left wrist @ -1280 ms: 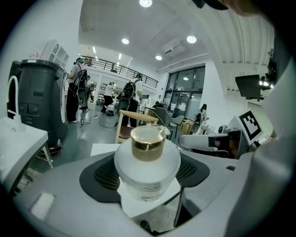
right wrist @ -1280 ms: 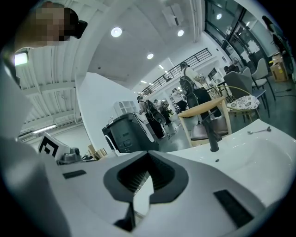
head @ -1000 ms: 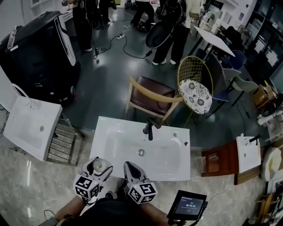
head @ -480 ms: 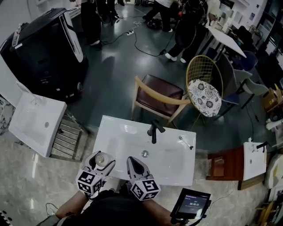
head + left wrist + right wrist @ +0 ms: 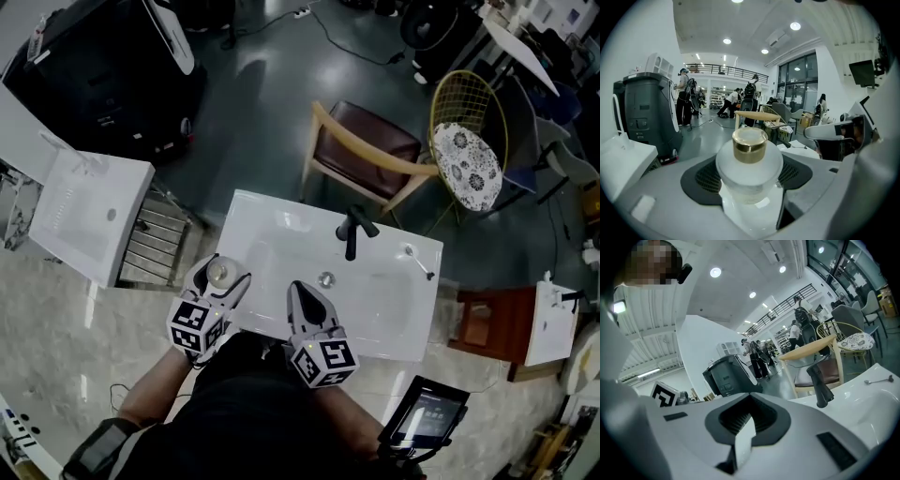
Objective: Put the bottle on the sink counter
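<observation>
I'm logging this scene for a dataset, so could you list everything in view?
bottle: one, frosted white with gold cap, in the left gripper by the sink counter's near-left side
sink counter: one, white, centre
faucet: one, black, sink counter's far edge
wooden chair: one, brown seat, behind the sink counter
wire chair: one, gold, patterned cushion, upper right
spare sink: one, white, left
small sink: one, white, far right
machine: one, black, top left
tablet: one, black, lower right
left gripper: white, shut on the bottle
right gripper: white, shut, empty
</observation>
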`<state>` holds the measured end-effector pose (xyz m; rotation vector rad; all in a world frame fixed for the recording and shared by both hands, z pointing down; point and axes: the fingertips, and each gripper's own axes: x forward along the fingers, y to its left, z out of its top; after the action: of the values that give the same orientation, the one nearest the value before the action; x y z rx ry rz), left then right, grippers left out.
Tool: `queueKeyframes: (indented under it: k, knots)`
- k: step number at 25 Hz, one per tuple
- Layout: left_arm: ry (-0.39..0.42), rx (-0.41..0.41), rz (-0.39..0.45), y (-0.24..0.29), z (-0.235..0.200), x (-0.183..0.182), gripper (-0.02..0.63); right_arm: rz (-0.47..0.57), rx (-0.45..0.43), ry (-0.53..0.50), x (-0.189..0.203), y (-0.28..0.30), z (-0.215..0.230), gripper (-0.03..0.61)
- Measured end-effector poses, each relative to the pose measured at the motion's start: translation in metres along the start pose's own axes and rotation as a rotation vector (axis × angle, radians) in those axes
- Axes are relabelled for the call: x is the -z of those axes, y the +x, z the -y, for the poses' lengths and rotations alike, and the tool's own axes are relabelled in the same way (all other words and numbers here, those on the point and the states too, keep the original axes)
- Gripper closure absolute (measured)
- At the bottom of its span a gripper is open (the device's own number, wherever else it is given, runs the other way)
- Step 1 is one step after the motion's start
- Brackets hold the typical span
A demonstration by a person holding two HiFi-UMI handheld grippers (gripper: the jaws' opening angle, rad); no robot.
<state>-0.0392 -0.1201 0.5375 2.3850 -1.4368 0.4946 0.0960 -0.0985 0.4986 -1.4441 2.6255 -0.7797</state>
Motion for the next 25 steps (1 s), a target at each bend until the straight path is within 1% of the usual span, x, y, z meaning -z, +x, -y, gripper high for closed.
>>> queueKeyframes:
  k: [8,13,18,25]
  knots:
    - [0.054,0.004,-0.043,0.045,-0.041,0.005,0.276,-0.013,0.084,0.005,0.006,0.024,0.014,0.583]
    - [0.058,-0.004,-0.061,0.078,-0.064,0.008,0.276,-0.027,0.106,0.02,0.01,0.041,0.022,0.583]
    - [0.058,-0.024,-0.086,0.105,-0.086,0.019,0.276,-0.054,0.119,0.032,0.021,0.057,0.027,0.583]
    - [0.068,-0.047,-0.1,0.138,-0.103,0.028,0.276,-0.091,0.123,0.051,0.034,0.069,0.034,0.583]
